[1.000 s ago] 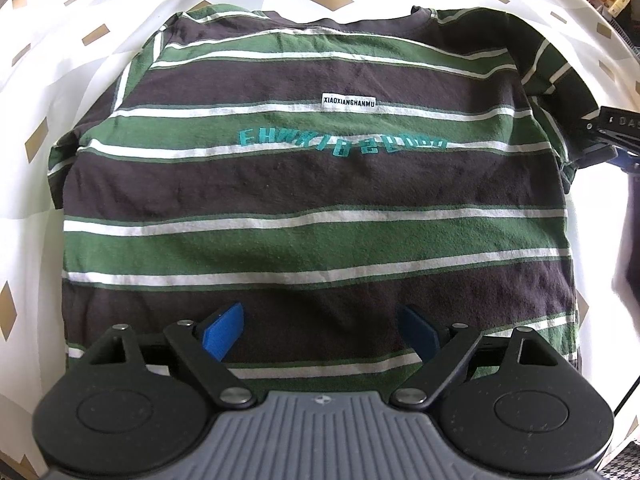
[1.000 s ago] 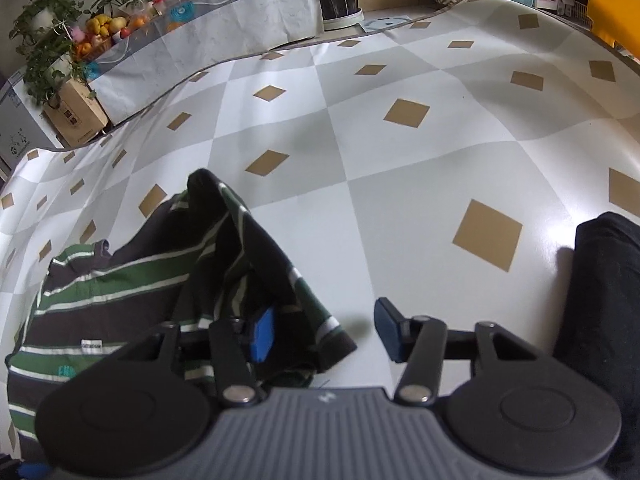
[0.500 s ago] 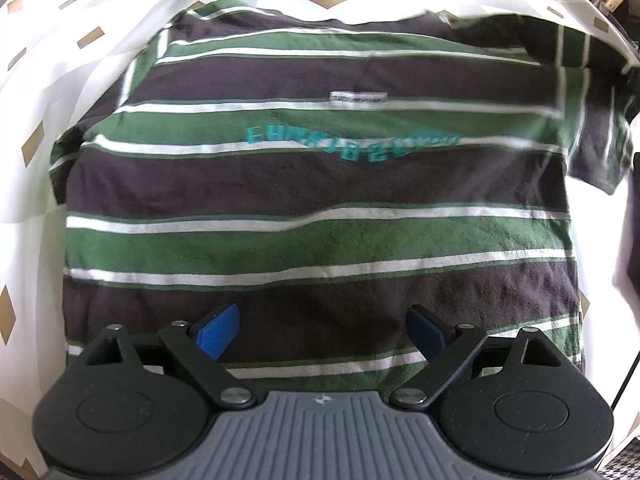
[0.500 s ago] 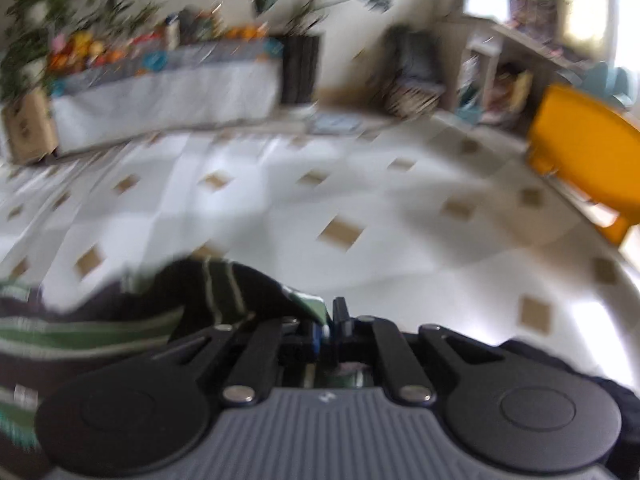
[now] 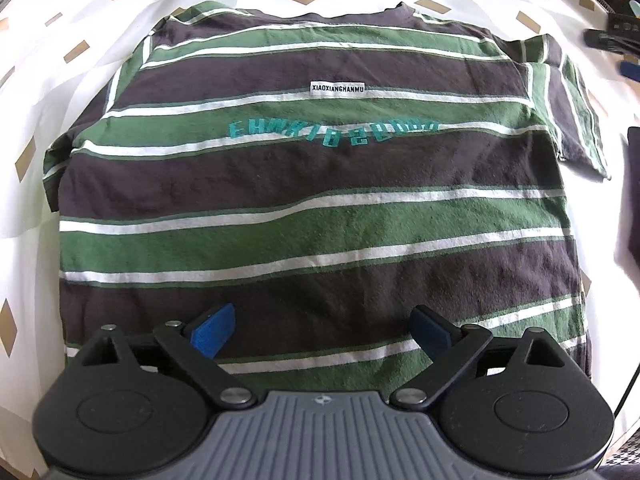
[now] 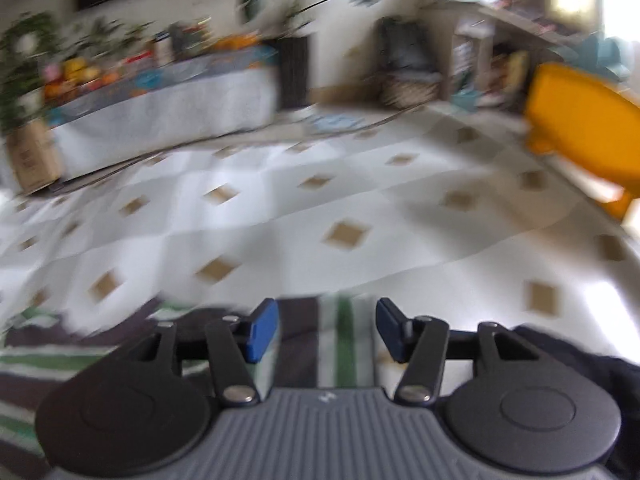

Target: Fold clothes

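Striped shirt lies flat on the patterned counter. Left gripper hovers over its hem, jaws opening wide — empty. Right gripper opening over the sleeve — pads clear of it.

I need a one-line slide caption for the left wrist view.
Opening left gripper hovers over a striped T-shirt spread flat on a patterned cloth.

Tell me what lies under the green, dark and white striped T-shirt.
The striped T-shirt lies flat on a white cloth with tan diamonds, showing around its edges. Whatever is directly beneath the shirt is covered.
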Demonstrator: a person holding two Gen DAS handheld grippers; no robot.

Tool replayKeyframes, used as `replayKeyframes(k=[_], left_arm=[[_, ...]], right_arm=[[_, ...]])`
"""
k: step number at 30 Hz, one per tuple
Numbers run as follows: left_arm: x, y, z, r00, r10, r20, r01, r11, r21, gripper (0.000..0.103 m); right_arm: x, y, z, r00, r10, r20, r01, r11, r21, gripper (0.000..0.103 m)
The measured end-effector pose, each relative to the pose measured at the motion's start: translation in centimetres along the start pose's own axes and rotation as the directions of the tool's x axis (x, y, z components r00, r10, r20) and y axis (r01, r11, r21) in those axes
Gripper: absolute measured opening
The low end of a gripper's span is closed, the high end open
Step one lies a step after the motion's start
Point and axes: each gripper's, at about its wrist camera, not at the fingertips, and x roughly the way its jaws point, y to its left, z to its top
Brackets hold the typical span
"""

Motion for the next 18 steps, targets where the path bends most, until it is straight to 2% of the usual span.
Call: replayKeyframes(k=[4, 9, 12, 18], left_arm=[[-0.2, 0.3, 0.0, 1.000, 0.001, 0.000, -0.001, 1.000, -0.020, 0.094], [-0.5, 0.9, -0.1, 0.999, 0.032, 0.015, -0.031, 0.998, -0.057, 0.094], [-0.7, 1.1, -0.2, 0.999, 0.049, 0.021, -0.047, 0.997, -0.059, 0.094], [-0.5, 0.3, -1.2, 1.000, 0.026, -0.011, -0.026, 0.999, -0.025, 0.097]], right_arm=[[1.6, 1.8, -1.6, 0.982, 0.119, -0.146, -0.128, 0.990, -0.055, 0.052], [2.6, 4.0, -3.4, 0.940, 0.210, -0.270, -0.245, 0.964, -0.104, 0.052], [2.4, 5.2, -4.4, 0.929, 0.213, -0.303, -0.269, 0.950, -0.157, 0.054], [1.9, 6.7, -6.0, 0.948, 0.133, -0.290, -0.236, 0.904, -0.356, 0.057]])
